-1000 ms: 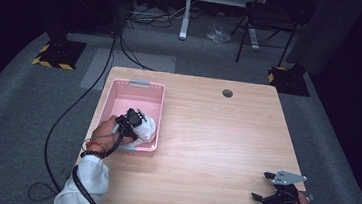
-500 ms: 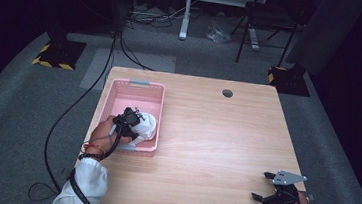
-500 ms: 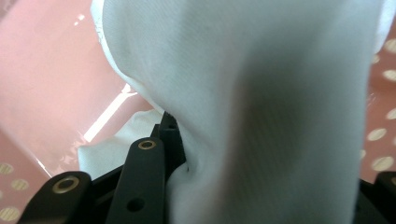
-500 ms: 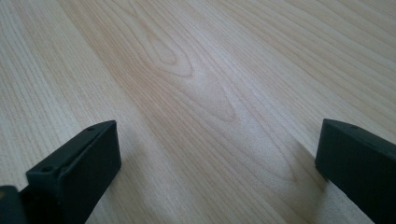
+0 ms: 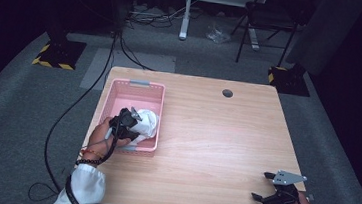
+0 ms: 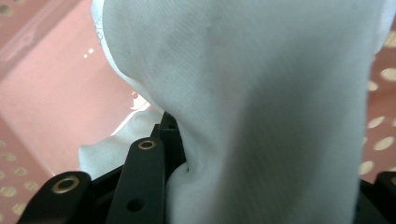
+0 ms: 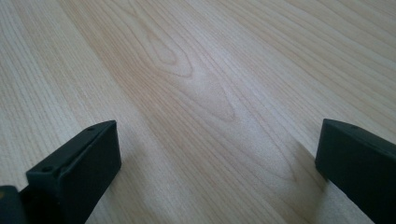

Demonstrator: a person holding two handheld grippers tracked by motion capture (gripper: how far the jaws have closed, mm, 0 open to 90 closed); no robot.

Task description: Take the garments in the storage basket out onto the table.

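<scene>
A white cloth point(image 5: 147, 121) lies bunched in the pink perforated basket point(image 5: 131, 86) at the table's left side. My left gripper point(image 5: 128, 122) reaches into the basket from its near left and is shut on that cloth. In the left gripper view the white cloth point(image 6: 261, 107) is pinched between the black jaws and rises in front of the camera, with the basket's pink floor point(image 6: 51, 93) behind it. My right gripper point(image 5: 267, 191) rests near the table's front right corner, open. Bare wood shows between the wide-apart right fingers point(image 7: 74, 172).
The wooden table point(image 5: 216, 135) has a round cable hole point(image 5: 227, 93) near its far edge. Black cables trail down from the left gripper to the grey carpet. A chair and desk legs stand on the floor behind the table.
The left gripper shifted slightly inside the basket while holding the cloth. The right gripper has stayed in place.
</scene>
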